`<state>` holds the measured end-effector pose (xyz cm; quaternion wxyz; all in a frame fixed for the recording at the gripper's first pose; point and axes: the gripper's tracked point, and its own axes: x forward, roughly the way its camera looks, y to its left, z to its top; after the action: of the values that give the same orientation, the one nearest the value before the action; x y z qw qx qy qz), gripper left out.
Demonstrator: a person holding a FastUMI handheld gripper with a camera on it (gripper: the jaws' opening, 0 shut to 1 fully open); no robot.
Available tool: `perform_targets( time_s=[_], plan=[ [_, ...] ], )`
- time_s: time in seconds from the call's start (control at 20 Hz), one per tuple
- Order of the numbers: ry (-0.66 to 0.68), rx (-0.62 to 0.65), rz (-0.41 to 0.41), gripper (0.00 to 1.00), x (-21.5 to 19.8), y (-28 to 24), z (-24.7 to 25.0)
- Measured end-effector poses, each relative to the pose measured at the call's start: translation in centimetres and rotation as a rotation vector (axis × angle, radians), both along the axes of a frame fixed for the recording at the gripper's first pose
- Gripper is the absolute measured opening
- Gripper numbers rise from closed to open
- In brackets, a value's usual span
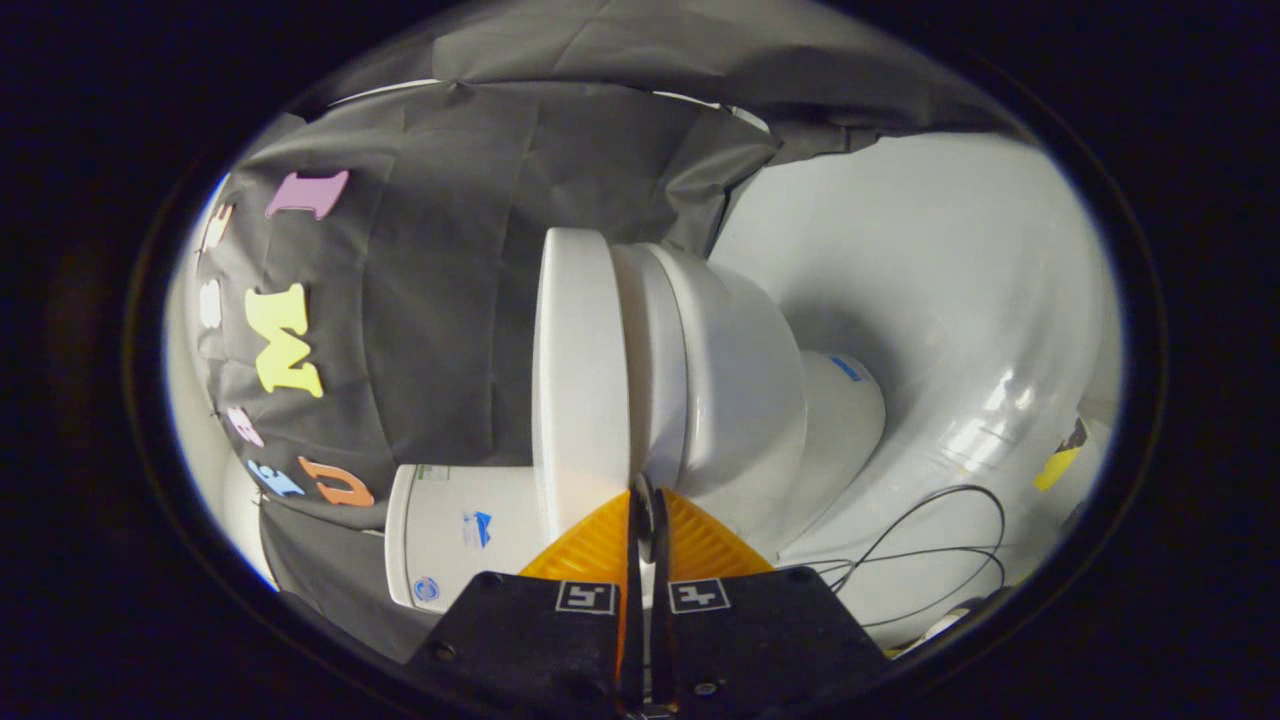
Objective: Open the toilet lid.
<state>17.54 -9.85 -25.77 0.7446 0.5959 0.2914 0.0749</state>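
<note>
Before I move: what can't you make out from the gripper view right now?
- Whether the gripper touches the toilet lid: the fingers look nearly shut, tips at the lid's edge, but contact is hidden by the fingers.
- The bowl's inside: covered by the lid.
- The tank's sticker: too small to read.
- Where the black cable on the floor leads: cut off by the view's edge.
</note>
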Motion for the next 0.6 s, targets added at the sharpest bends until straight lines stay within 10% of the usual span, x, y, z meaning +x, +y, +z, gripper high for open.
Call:
perform_targets(
  time_s=[0.6],
  plan=[
    [0.011,-0.136,-0.008,0.05,-0.2,0.6,2.2]
  ],
)
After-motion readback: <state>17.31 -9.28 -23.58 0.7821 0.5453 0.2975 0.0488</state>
